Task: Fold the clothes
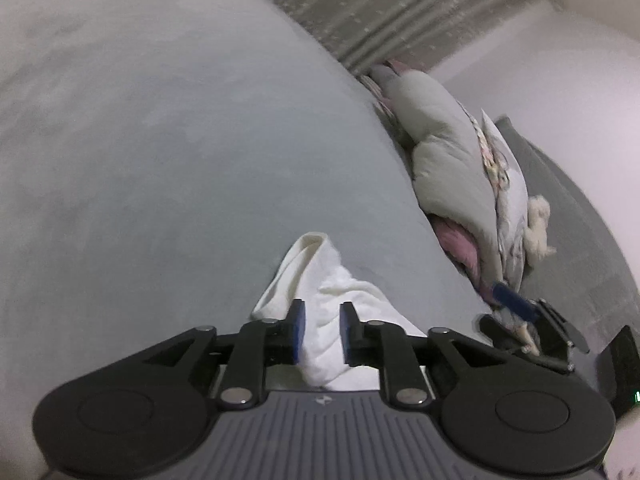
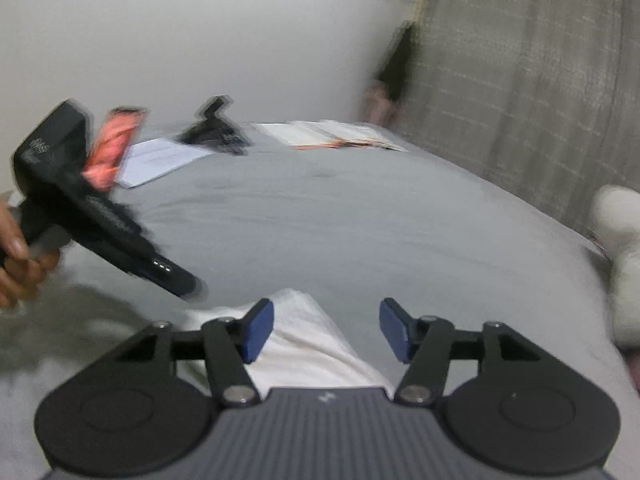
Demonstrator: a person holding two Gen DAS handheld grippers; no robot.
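left wrist: low over bed (image 1: 160, 140) | right wrist: likewise | shared: white cloth (image 1: 332, 292)

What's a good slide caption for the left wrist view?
Left gripper open over a white garment on the grey bed.

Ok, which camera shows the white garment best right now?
The left wrist view: the white garment lies sharp, folds and rolled end visible, between the open left gripper. The right wrist view is blurred, showing only part.

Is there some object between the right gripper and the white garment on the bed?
Nothing visible does. The right gripper is open directly above the white garment, which lies on the grey bed sheet.
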